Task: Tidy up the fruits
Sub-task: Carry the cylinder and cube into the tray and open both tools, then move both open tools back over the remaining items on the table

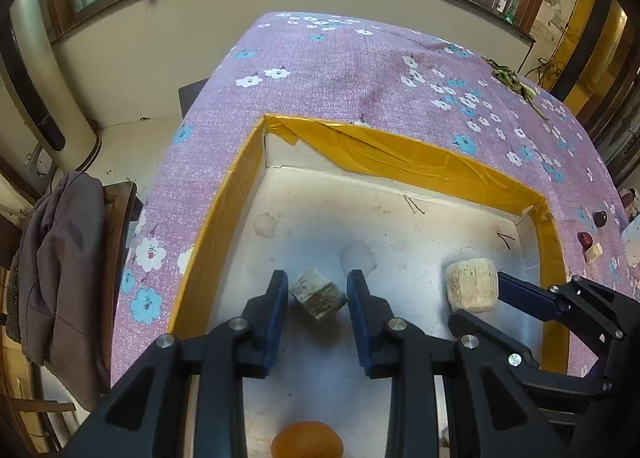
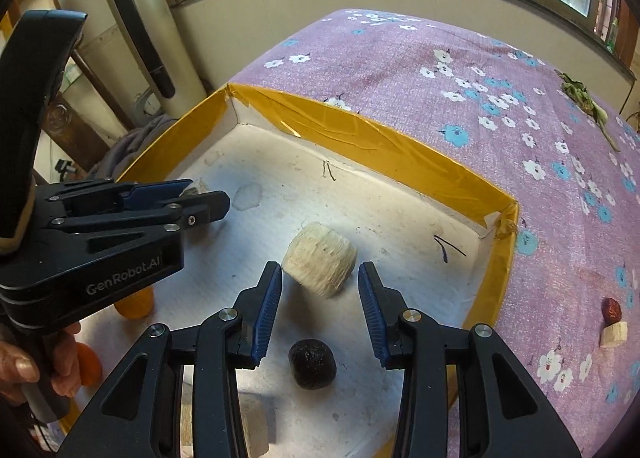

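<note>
A white box with a yellow-taped rim [image 1: 400, 153] [image 2: 360, 133] sits on the purple flowered tablecloth. My left gripper [image 1: 317, 277] [image 2: 204, 193] hangs over the box floor, shut on a greyish fibrous chunk [image 1: 318, 294] whose shadow falls below it. My right gripper [image 2: 320, 266] [image 1: 478, 300] is open; a pale fibrous cylinder [image 2: 320, 258] [image 1: 472, 284] rests on the box floor at its fingertips, a small gap beside one pad. A dark round fruit [image 2: 312, 364] lies in the box beneath the right fingers. An orange fruit [image 1: 306, 440] [image 2: 134, 304] lies near the box's front.
Outside the box on the right lie a red date [image 2: 612, 310] [image 1: 585, 240], a second dark red fruit [image 1: 599, 217] and a pale chunk [image 2: 614, 334]. Green leafy scraps [image 1: 512, 79] lie far right. A jacket on a chair [image 1: 60, 258] stands left of the table. A person's hand [image 2: 24, 370] grips the left gripper's handle.
</note>
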